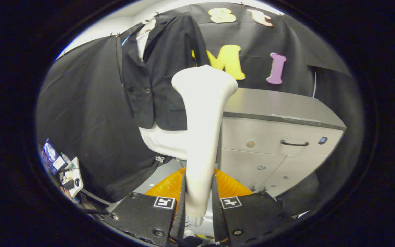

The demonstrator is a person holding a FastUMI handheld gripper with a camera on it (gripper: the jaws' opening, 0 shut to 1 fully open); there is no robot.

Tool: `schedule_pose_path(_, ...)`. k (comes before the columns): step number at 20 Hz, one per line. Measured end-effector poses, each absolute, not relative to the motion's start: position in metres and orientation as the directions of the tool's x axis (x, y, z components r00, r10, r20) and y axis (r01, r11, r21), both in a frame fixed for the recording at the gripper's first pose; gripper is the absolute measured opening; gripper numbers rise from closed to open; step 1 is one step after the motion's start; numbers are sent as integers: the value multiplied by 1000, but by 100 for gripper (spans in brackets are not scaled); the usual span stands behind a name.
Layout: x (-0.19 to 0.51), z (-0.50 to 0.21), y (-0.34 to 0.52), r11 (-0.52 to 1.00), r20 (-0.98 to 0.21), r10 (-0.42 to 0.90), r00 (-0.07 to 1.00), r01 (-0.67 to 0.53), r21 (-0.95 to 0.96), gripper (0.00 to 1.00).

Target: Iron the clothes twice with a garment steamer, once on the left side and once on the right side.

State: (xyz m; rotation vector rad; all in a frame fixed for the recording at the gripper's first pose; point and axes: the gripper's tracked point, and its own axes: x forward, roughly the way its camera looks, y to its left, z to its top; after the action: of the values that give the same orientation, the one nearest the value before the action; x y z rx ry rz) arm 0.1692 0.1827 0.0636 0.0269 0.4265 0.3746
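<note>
Our tool (198, 202) pinches the white garment steamer (202, 130) by its handle, both fingers pressing its sides. We see its head risen just ahead, before the dark jacket (159, 79) hanging beyond, over a white shirt (165, 140). A cabinet (279, 137) stands alongside.

The gripper (198, 195) is clamped (both fingers pressing) on something.

I see a staged recording booth: black cloth wall (81, 113), grey cabinet (279, 137), gripper (197, 202) fingers clamped on the garment steamer (202, 113).
</note>
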Motion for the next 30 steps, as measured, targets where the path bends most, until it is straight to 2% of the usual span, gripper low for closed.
schedule_pose_path(8,104,38,48,960,-388,278,879,-241,142,35)
schedule_pose_path(17,52,-11,-27,969,-432,191,881,-100,224,35)
schedule_pose_path(22,27,-21,-34,974,-442,142,885,-47,220,35)
schedule_pose_path(30,3,-25,-18,976,-449,126,885,-29,216,35)
